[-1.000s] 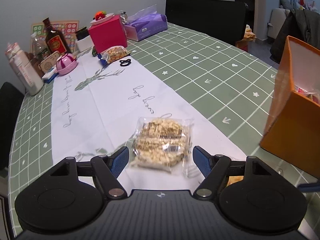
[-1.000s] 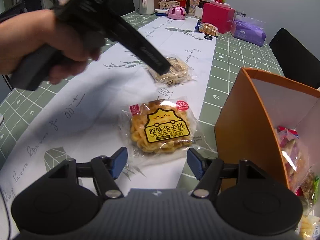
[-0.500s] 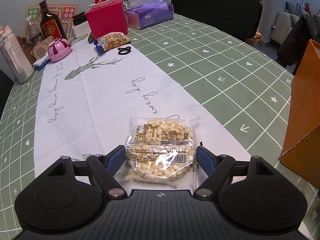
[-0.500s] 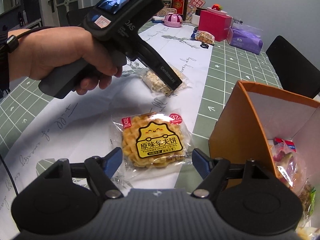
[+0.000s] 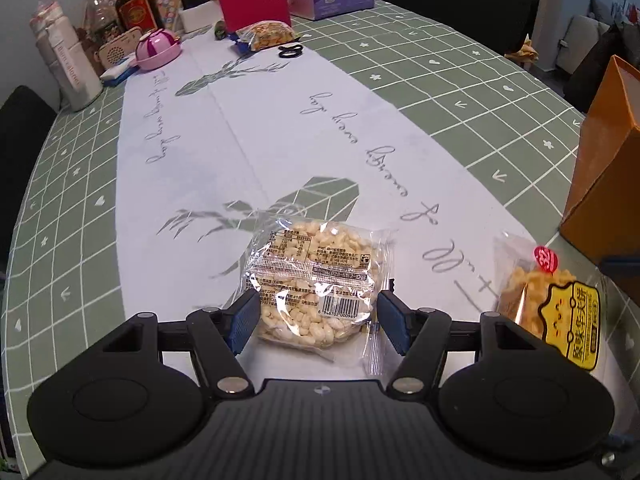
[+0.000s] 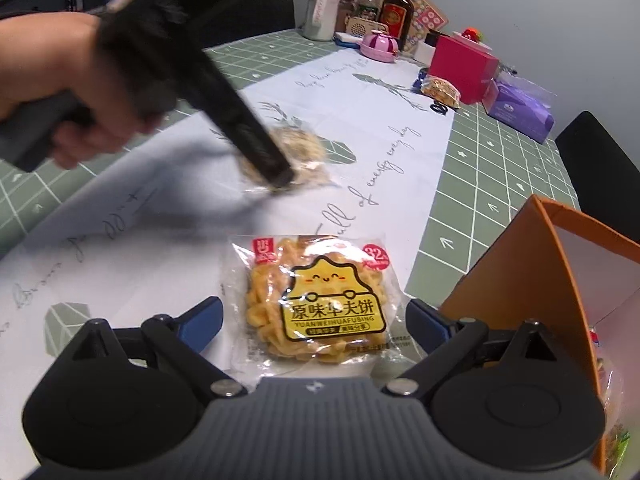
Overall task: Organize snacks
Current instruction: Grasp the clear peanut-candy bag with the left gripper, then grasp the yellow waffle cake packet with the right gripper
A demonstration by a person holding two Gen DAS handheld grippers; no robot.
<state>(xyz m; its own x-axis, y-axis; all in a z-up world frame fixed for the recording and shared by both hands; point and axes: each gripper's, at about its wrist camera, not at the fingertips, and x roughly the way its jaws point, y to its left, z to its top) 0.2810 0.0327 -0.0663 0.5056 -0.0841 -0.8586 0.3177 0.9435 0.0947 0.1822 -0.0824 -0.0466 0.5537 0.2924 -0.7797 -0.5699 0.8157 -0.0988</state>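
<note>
Left gripper [image 5: 318, 322]: jaws closing around rice-puff pack [image 5: 316, 286], not yet clamped | right gripper [image 6: 316, 322]: jaws opening wide, waffle pack [image 6: 316, 300] lay between, ungripped.

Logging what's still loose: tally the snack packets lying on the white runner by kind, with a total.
Puffed rice cake packet: 1
Yellow waffle packet: 1
Nut packet by the pink box: 1
Total: 3

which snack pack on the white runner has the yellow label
The waffle pack in front of the right gripper. The puffed rice pack is clear with small print only.
</note>
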